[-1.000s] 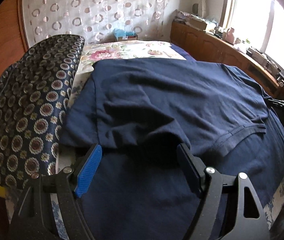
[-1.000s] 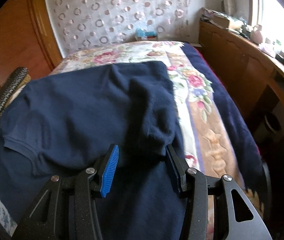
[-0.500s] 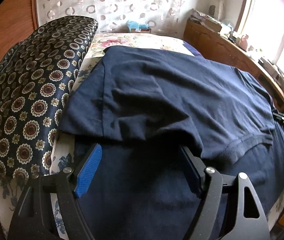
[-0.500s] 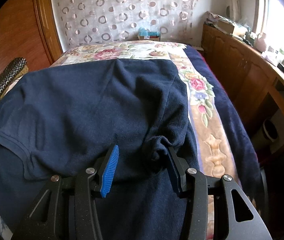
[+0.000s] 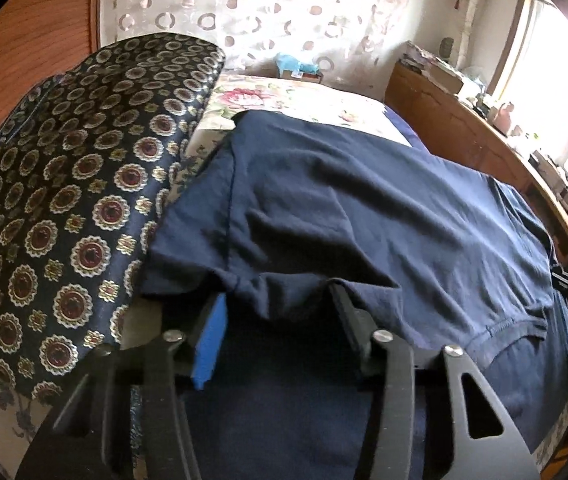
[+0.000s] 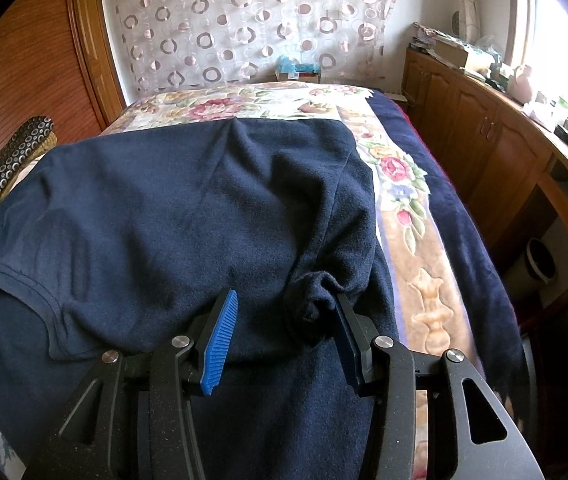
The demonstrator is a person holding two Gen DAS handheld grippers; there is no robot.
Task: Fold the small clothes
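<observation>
A navy T-shirt (image 5: pixel 364 208) lies spread across the bed, its near part folded back over itself; it also shows in the right wrist view (image 6: pixel 171 216). My left gripper (image 5: pixel 277 300) is open, its jaws either side of a bunched fold at the shirt's near left edge. My right gripper (image 6: pixel 284 312) is open, with a rumpled lump of the shirt's near right edge between its jaws, against the right finger. The ribbed neckline (image 6: pixel 43 304) lies at the left in the right wrist view and shows in the left wrist view (image 5: pixel 512 328).
A dark patterned cushion (image 5: pixel 63 200) lies along the bed's left side. The floral bedspread (image 6: pixel 404 184) shows beyond and right of the shirt. Wooden cabinets (image 6: pixel 484 136) with clutter run along the right under a window. A wooden headboard panel (image 6: pixel 23 72) stands at the left.
Both grippers have moved forward onto the shirt's near folded edge. The left jaws have narrowed somewhat around the fold. The cloth has bunched between the jaws of each.
</observation>
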